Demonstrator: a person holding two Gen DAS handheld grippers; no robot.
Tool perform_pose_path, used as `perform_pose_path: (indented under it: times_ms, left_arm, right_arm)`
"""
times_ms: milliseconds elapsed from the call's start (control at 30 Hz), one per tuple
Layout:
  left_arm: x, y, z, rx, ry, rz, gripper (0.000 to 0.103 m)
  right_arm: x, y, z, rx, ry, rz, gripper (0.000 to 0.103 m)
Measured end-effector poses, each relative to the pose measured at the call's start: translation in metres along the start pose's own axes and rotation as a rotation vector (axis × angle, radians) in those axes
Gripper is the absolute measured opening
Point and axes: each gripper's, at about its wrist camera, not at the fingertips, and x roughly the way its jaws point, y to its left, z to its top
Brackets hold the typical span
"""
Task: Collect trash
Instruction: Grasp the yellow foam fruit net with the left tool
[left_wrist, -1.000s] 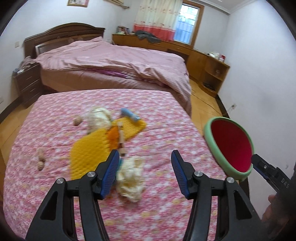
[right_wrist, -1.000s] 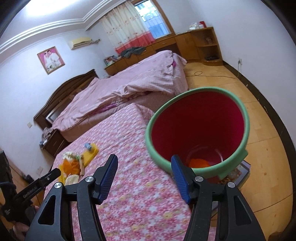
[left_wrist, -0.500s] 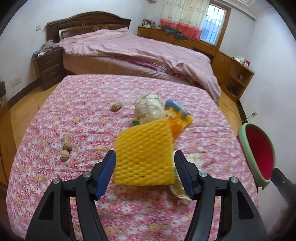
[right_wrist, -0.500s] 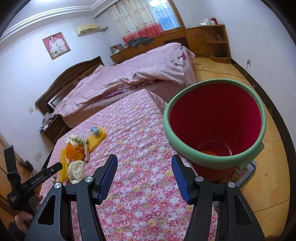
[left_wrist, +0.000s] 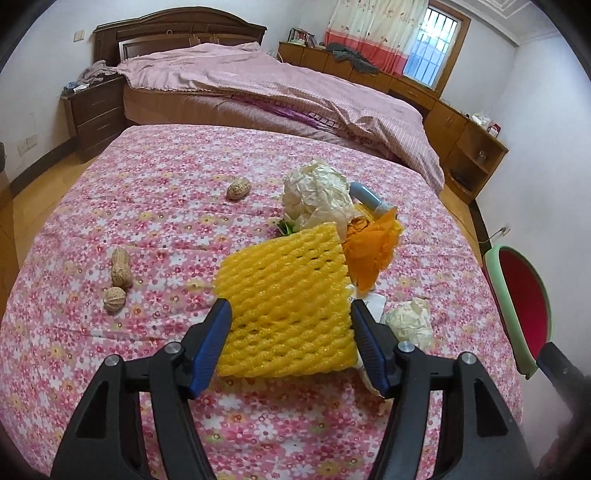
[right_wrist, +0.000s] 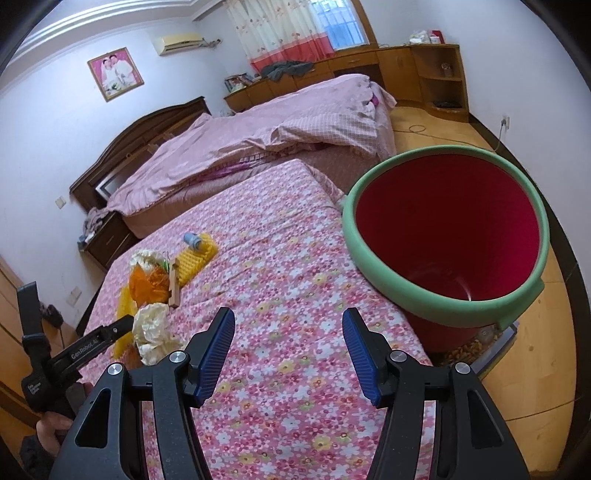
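Note:
A yellow foam net (left_wrist: 288, 302) lies on the pink flowered bedspread (left_wrist: 155, 206), its near edge between the open jaws of my left gripper (left_wrist: 291, 332). Behind it are an orange wrapper (left_wrist: 373, 247), a large crumpled white paper (left_wrist: 317, 195) and a blue tube (left_wrist: 364, 194). A smaller paper ball (left_wrist: 410, 321) lies right of the gripper. My right gripper (right_wrist: 288, 347) is open and empty above the bedspread, left of the red bin with green rim (right_wrist: 443, 229). The trash pile (right_wrist: 159, 280) and the left gripper (right_wrist: 110, 330) show at its left.
Three nuts lie on the bedspread: one far (left_wrist: 238, 188), two at the left (left_wrist: 120, 273). A wooden stick (right_wrist: 174, 282) lies by the pile. A second bed (left_wrist: 258, 85), a nightstand (left_wrist: 96, 107) and wooden cabinets (left_wrist: 465, 144) stand behind. The bin stands off the bed's right edge.
My left gripper has swung left from the small paper ball to the yellow foam net, which now sits between its jaws. The right gripper has shifted a little; the bin appears farther right.

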Motion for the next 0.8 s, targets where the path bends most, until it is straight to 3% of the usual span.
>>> perform_pose_path:
  times_ms: [233, 367, 467, 800]
  left_arm:
    - [-0.001, 0.001, -0.001, 0.017, -0.016, 0.011, 0.055]
    - [-0.002, 0.009, -0.004, -0.009, -0.011, 0.01, 0.036]
    - [-0.004, 0.018, -0.003, -0.047, -0.006, -0.007, 0.027]
    - [-0.035, 0.033, -0.002, -0.076, -0.059, -0.025, 0.023]
  right_arm:
    - [0.005, 0.007, -0.003, -0.014, 0.014, 0.009, 0.062]
    - [0.008, 0.011, -0.004, -0.022, 0.021, 0.015, 0.062]
    - [0.009, 0.016, -0.005, -0.033, 0.026, 0.021, 0.062]
    - [0.021, 0.046, -0.009, -0.1, 0.065, 0.076, 0.062]
